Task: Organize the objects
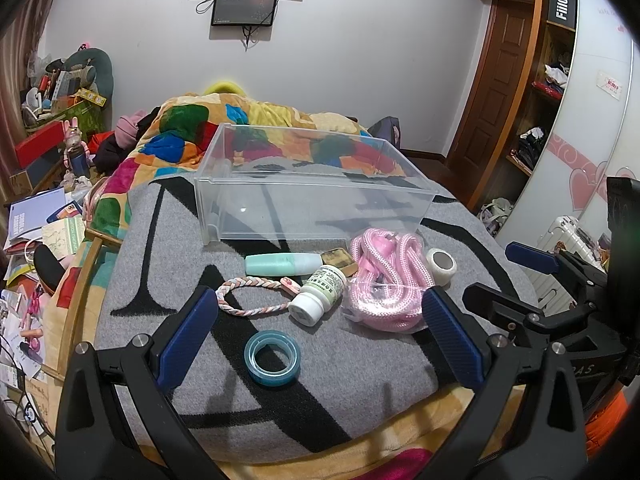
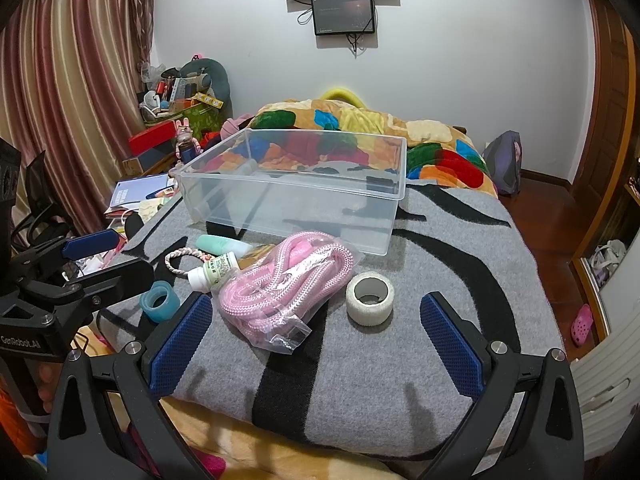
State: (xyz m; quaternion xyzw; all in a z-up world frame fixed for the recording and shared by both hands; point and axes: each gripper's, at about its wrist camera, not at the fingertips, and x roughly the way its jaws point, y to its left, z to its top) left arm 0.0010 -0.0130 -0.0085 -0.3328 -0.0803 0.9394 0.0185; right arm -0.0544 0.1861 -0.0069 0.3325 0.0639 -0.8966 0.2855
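Note:
An empty clear plastic bin [image 1: 312,184] [image 2: 296,192] stands on a grey blanket [image 1: 360,380] [image 2: 440,248]. In front of it lie a bagged pink rope [image 1: 384,280] [image 2: 280,288], a white tape roll [image 1: 441,265] [image 2: 370,298], a blue tape roll [image 1: 272,356] [image 2: 160,301], a white pill bottle [image 1: 318,296] [image 2: 214,270], a mint tube [image 1: 280,265] [image 2: 220,245], a braided band [image 1: 252,296] [image 2: 180,258] and a small brown item [image 1: 340,260]. My left gripper [image 1: 316,316] is open above the blue tape and bottle. My right gripper [image 2: 316,320] is open around the rope and white tape.
A colourful quilt [image 1: 192,128] [image 2: 360,128] lies behind the bin. Clutter and papers [image 1: 48,216] fill the floor at the left. A wardrobe [image 1: 560,100] stands at the right, curtains [image 2: 72,100] at the left. The blanket's front edge is near the grippers.

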